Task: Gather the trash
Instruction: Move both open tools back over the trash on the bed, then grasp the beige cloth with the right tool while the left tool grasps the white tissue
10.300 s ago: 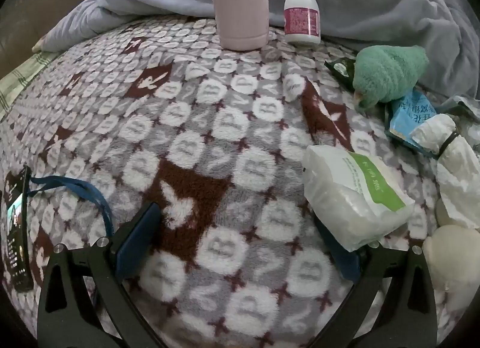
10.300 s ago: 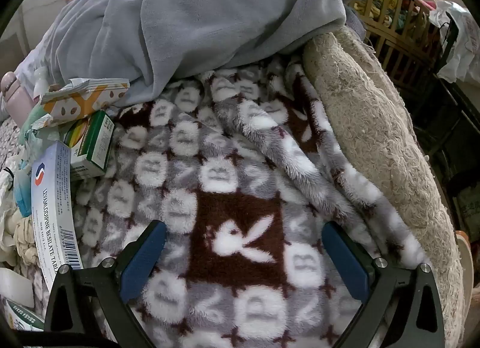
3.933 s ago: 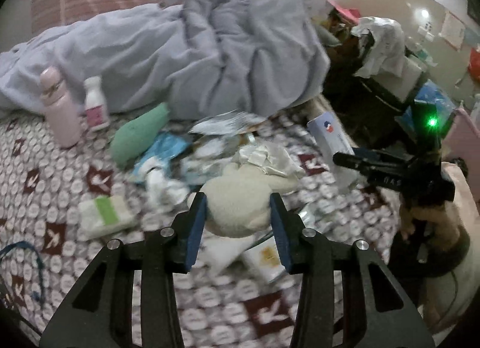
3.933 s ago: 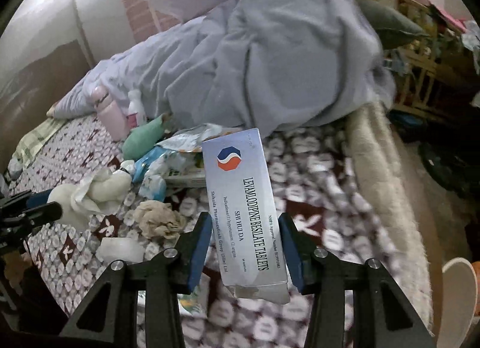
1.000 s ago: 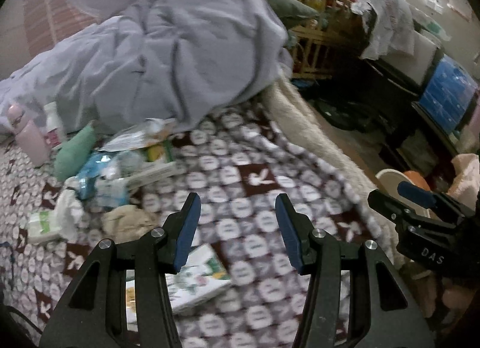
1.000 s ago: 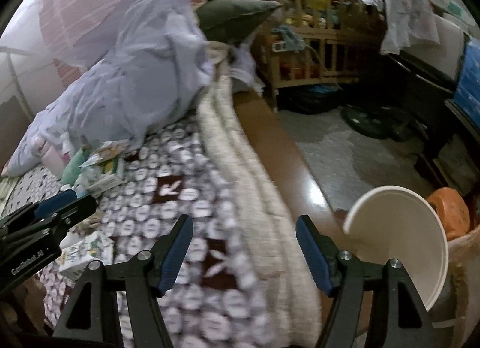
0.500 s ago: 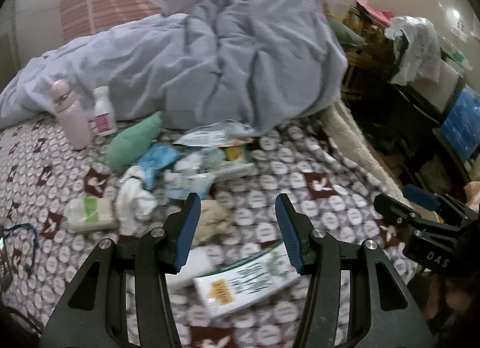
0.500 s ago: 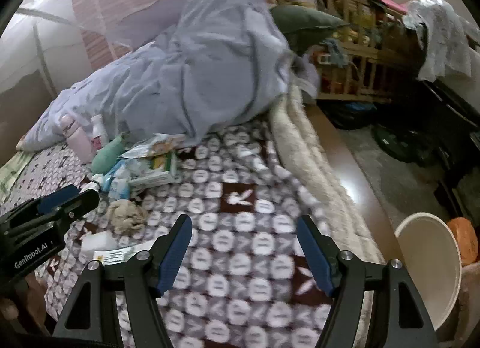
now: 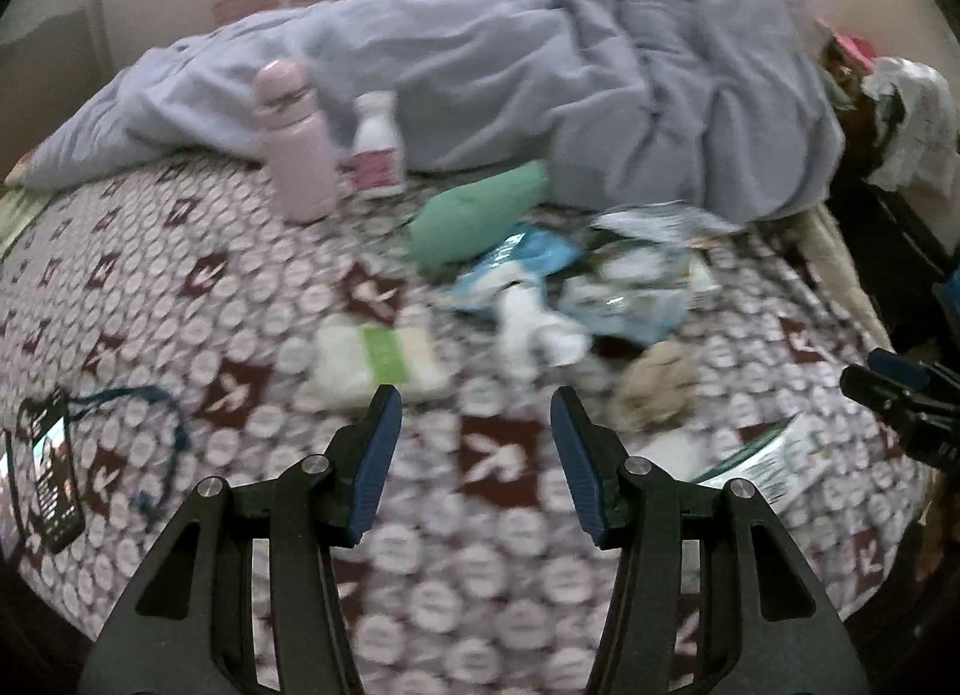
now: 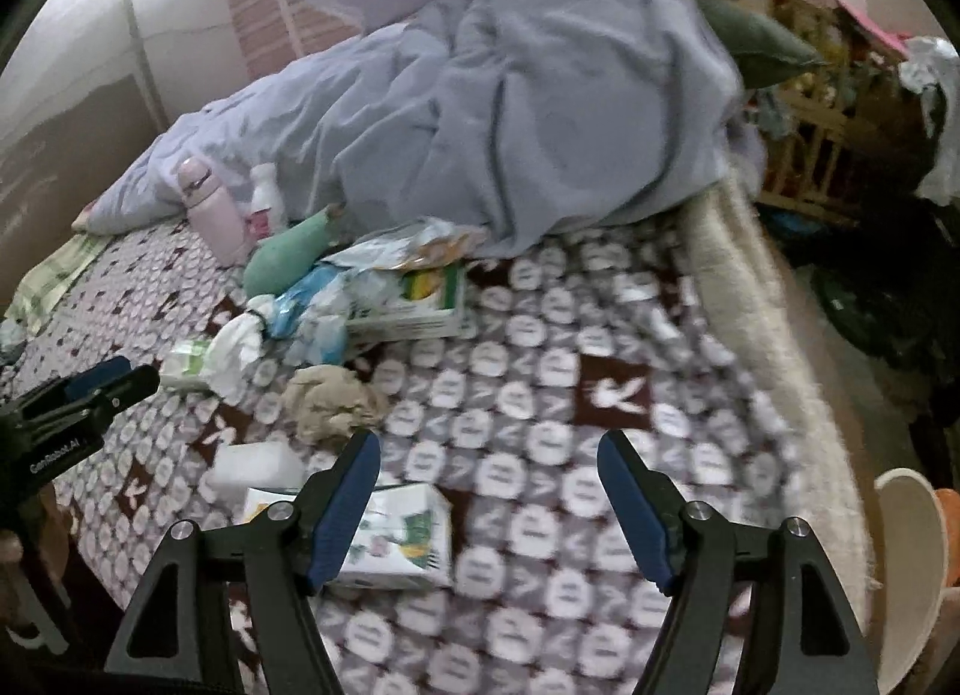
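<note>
Both tools have swung back from the bedside floor over the patterned blanket (image 10: 528, 395), and the long white tablet box the right tool carried earlier is gone from its jaws. In the right wrist view the right tool (image 10: 489, 506) hangs over the blanket with its jaws apart, having just widened further, and nothing lies between them. A green-and-white carton (image 10: 399, 536) lies partly behind its left finger at about 8 o'clock, with a flat white packet (image 10: 255, 464) just beyond it. At 4 o'clock a cream bin rim (image 10: 906, 551) shows beside the bed edge. The left tool (image 9: 471, 458) stands part open and empty above a maroon square of the blanket. At its 11 o'clock lies a white wipes pack with a green label (image 9: 375, 359); at 1 o'clock a crumpled beige wad (image 9: 660, 380). Farther on sits the trash heap: a twisted white tissue (image 9: 528, 329), a blue wrapper (image 9: 516, 263), torn packets and a green-topped box (image 10: 420, 299). A mint-green cloth roll (image 9: 474, 212) lies behind the heap. At 11 o'clock a pink flask (image 9: 294, 149) and a white pill bottle (image 9: 375, 143) stand against the rumpled lilac duvet (image 9: 540, 83). A phone (image 9: 51, 482) with a blue cord rests at 9 o'clock.
</note>
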`<state>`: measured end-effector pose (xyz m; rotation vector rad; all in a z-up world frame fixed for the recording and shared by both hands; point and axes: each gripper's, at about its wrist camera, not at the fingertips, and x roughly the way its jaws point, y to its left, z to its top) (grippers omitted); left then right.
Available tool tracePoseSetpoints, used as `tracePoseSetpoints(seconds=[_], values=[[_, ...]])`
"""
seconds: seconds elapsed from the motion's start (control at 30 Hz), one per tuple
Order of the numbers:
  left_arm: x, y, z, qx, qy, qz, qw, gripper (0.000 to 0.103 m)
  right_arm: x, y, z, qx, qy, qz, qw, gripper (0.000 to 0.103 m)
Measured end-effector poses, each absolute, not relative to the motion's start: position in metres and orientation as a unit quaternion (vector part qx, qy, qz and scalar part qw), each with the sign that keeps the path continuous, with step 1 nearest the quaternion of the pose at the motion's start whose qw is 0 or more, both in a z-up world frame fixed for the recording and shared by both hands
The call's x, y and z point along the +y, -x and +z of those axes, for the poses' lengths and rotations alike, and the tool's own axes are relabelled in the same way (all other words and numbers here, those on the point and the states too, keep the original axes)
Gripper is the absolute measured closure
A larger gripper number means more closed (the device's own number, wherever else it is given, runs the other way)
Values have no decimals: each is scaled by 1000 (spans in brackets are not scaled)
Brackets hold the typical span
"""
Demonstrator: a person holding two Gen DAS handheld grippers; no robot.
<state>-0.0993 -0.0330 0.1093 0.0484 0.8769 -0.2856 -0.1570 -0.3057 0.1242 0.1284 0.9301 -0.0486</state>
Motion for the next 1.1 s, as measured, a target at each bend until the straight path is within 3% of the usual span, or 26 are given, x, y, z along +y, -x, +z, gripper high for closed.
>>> tracePoseSetpoints(seconds=[0.6, 0.73, 0.93, 1.1], values=[[10, 58, 82, 458, 1, -131, 879, 53, -239, 62, 59, 543, -82, 55, 834, 31], [15, 42, 68, 469, 3, -139, 872, 50, -232, 51, 49, 552, -77, 68, 827, 63], [36, 11, 46, 490, 90, -133, 857, 49, -224, 53, 48, 542, -58, 76, 835, 71], [31, -3, 30, 509, 105, -140, 843, 49, -228, 53, 48, 540, -65, 81, 836, 73]])
